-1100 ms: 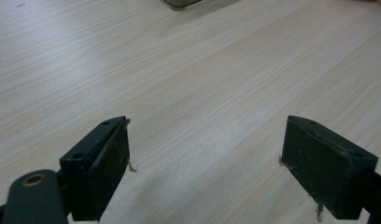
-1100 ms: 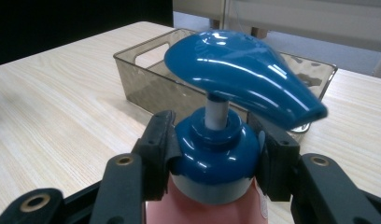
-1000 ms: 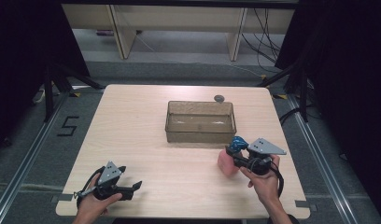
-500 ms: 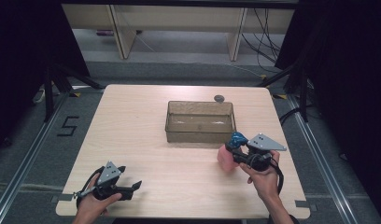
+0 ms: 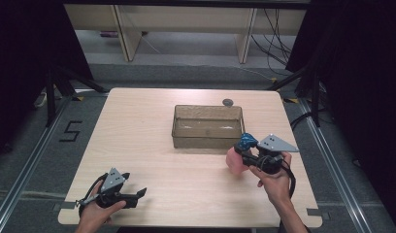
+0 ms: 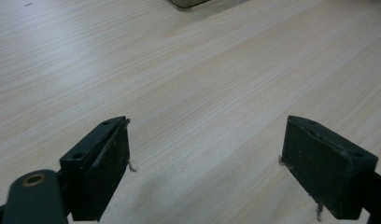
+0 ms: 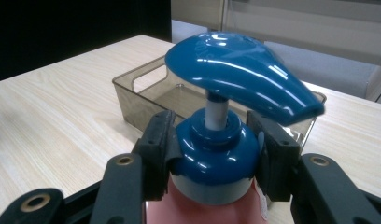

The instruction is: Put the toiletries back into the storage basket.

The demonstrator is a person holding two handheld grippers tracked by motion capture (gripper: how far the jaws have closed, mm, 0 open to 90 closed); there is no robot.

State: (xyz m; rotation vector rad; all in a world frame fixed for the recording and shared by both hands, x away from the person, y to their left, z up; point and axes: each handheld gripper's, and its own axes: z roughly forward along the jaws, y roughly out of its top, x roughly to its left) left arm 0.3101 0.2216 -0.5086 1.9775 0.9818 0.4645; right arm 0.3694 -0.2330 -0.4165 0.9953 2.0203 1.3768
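While the right gripper (image 7: 212, 154) has its two black jaws pressed against the blue collar of a pink pump bottle (image 5: 236, 161), just under the blue pump head (image 7: 242, 77), the bottle stands or hangs at about four o'clock on the table (image 5: 138, 141); whether its base touches the wood or is just clear of it I cannot tell. In the high view this right gripper (image 5: 244, 151) points toward nine o'clock from the person's right hand (image 5: 273, 177), with the bottle at its tip. Just beyond it, toward eleven o'clock, sits the clear brownish bin (image 5: 208, 126), empty as far as can be seen, its near right corner close to the bottle but apart from it. The left gripper (image 5: 135, 195) rests at about seven o'clock on the table in the left hand (image 5: 96, 211), its jaws spread wide over bare wood with nothing between them. A small dark round thing (image 5: 228, 102) lies at twelve o'clock behind the bin. By my reading, the grasp is done and the job is early to midway: the bottle must yet be carried over the bin's rim, lowered inside and let go.
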